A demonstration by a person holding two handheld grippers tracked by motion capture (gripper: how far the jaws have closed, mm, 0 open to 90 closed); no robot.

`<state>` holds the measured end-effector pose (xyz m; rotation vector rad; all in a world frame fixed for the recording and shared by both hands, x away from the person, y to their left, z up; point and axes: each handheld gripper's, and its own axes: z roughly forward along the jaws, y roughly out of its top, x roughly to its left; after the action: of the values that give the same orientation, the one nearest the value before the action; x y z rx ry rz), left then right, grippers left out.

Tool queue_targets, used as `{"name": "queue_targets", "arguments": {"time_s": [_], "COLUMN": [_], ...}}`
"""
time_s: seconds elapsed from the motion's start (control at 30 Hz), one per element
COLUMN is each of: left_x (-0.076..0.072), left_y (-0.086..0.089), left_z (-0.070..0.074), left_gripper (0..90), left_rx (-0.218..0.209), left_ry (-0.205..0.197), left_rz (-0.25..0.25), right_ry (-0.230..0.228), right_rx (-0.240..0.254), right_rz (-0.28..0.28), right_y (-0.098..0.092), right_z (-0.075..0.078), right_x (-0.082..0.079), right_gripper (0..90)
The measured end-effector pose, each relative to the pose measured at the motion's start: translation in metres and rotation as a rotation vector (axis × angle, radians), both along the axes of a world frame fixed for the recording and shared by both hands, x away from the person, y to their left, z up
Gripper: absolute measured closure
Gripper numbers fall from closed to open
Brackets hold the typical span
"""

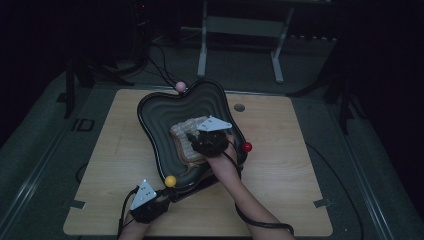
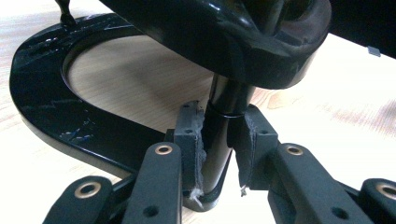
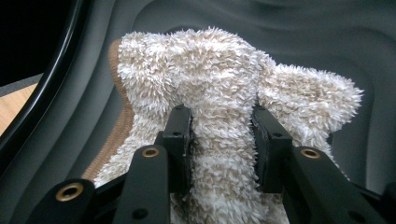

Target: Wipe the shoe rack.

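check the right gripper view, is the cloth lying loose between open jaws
No: the right gripper has both jaws pressed into a bunched fold of the fluffy cloth.

My left gripper (image 2: 219, 149) is clamped on the upright black post (image 2: 223, 126) of the glossy black stand, whose curved base (image 2: 51, 116) lies on the light wooden table (image 2: 336, 112) under the overhanging tray underside (image 2: 224, 32).

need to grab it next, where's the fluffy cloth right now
The fluffy cloth lies inside the black wavy tray at mid-table in the high view, pinched by the right gripper.
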<state>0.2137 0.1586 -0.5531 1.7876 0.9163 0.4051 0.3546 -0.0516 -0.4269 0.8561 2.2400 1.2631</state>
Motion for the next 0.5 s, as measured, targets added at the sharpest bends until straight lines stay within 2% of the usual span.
{"name": "queue_targets", "arguments": {"time_s": [0.23,0.5], "left_x": [0.000,0.000], "left_y": [0.000,0.000], "left_z": [0.000,0.000], "left_gripper": [72.1,72.1], "left_rx": [-0.002,-0.007], "left_ry": [0.003,0.003], "left_rz": [0.002,0.000], "right_ry": [-0.013,-0.019], "right_rx": [-0.022,-0.017], "right_rz": [0.010,0.015], "right_y": [-0.007,-0.013], "right_z": [-0.007,-0.014], "right_x": [-0.014,-0.023], "right_gripper": [63.5,63.5]}}
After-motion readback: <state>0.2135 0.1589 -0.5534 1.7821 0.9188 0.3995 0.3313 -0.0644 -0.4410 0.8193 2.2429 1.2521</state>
